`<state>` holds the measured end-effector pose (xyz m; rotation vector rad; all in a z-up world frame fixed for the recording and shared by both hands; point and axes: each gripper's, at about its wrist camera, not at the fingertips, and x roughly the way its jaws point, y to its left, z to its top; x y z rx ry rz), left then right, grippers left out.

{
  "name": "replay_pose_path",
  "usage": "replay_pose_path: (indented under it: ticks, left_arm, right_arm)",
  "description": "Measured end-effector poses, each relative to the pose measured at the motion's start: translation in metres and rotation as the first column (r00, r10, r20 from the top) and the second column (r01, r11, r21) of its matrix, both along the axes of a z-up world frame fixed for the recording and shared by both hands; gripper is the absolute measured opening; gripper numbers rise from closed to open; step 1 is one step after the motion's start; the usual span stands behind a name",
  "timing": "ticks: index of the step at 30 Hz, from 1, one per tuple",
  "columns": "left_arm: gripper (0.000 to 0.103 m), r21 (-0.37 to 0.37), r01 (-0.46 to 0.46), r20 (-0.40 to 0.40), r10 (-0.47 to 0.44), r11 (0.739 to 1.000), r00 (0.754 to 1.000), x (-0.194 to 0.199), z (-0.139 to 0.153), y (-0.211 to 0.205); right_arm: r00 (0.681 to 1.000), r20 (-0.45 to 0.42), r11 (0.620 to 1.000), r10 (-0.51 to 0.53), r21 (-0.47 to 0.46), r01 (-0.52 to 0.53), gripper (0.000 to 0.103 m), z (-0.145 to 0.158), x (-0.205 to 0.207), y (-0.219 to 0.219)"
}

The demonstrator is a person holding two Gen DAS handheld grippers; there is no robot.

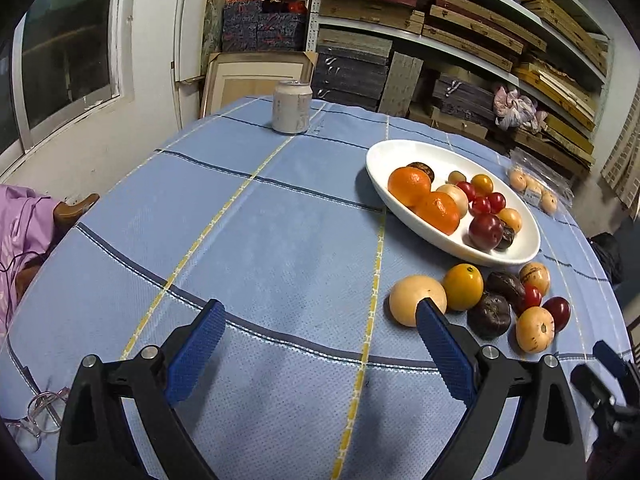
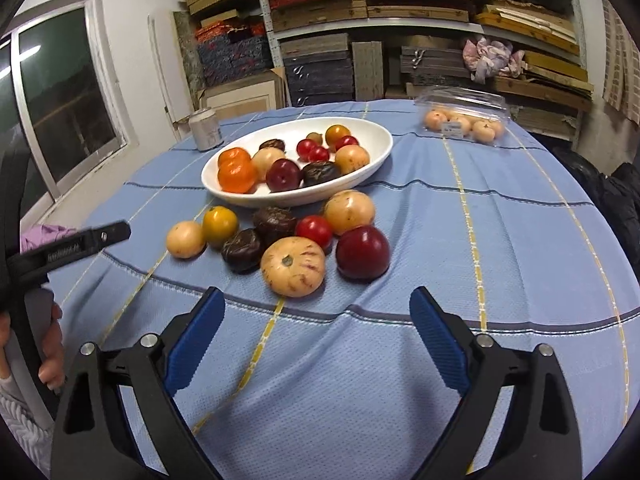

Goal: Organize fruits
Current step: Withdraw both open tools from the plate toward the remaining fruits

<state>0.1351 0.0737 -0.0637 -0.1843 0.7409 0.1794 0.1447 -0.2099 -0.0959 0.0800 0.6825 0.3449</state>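
A white oval bowl [image 1: 516, 254] [image 2: 382, 148] holds two oranges [image 1: 410, 184], a dark red plum [image 2: 283, 174], several cherry tomatoes and pale round fruits. In front of it on the blue cloth lie loose fruits: a pale one [image 1: 408, 296] [image 2: 185, 239], a yellow one [image 1: 463, 286] [image 2: 219, 225], two dark wrinkled ones [image 2: 243, 254], a striped pale one [image 2: 292, 266], a red plum [image 2: 362, 252]. My left gripper [image 1: 320, 312] stands open over bare cloth, left of the pile. My right gripper [image 2: 316, 300] stands open just short of the striped fruit, nothing between its fingers.
A silver can [image 1: 292, 106] stands at the far side of the round table [image 1: 260, 240]. A clear plastic box of pale fruits [image 2: 464, 120] lies at the back right. Shelves of stacked boxes fill the back wall. A hand [image 2: 50, 344] holds the left gripper's handle.
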Motion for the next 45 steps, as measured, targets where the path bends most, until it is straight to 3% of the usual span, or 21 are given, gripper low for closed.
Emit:
replay_pose_path:
  ticks: [4, 8, 16, 22, 27, 35, 40, 45]
  left_arm:
    - [0.097, 0.033, 0.039, -0.029, -0.038, 0.999, 0.999, 0.002, -0.004, -0.011]
    - [0.097, 0.08, 0.072, -0.038, -0.069, 0.994, 0.997, 0.006, -0.007, -0.025]
    - [0.097, 0.082, 0.144, -0.085, -0.137, 0.986, 0.987, 0.022, -0.018, -0.04]
    - [0.097, 0.09, 0.177, -0.072, -0.171, 0.98, 0.983, 0.039, -0.019, -0.048]
    - [0.097, 0.086, 0.178, -0.113, -0.167, 0.98, 0.979, 0.053, -0.029, -0.046]
    - [0.097, 0.096, 0.193, -0.133, -0.179, 0.977, 0.975, 0.067, -0.035, -0.047]
    - [0.097, 0.061, 0.194, -0.142, -0.184, 0.979, 0.973, 0.072, -0.037, -0.042]
    - [0.097, 0.066, 0.199, -0.19, -0.184, 0.978, 0.964, 0.08, -0.044, -0.042]
  right_arm:
    - [1.0, -0.027, 1.0, -0.011, 0.023, 0.012, 0.083, 0.005, 0.016, -0.01]
    - [1.0, -0.028, 1.0, -0.011, -0.011, 0.011, 0.076, 0.008, 0.033, -0.01]
    - [0.992, -0.111, 0.996, -0.062, 0.05, 0.068, 0.077, -0.012, 0.05, -0.028]
    - [0.993, -0.095, 0.995, -0.069, 0.066, 0.075, 0.079, -0.01, 0.045, -0.034]
    - [0.992, -0.097, 0.993, -0.083, 0.074, 0.09, 0.085, -0.009, 0.044, -0.037]
    - [0.99, -0.104, 0.992, -0.09, 0.076, 0.099, 0.086, -0.009, 0.044, -0.039]
    - [0.989, -0.116, 0.992, -0.097, 0.071, 0.106, 0.087, -0.012, 0.046, -0.039]
    - [0.987, -0.125, 0.992, -0.101, 0.067, 0.11, 0.087, -0.015, 0.046, -0.04]
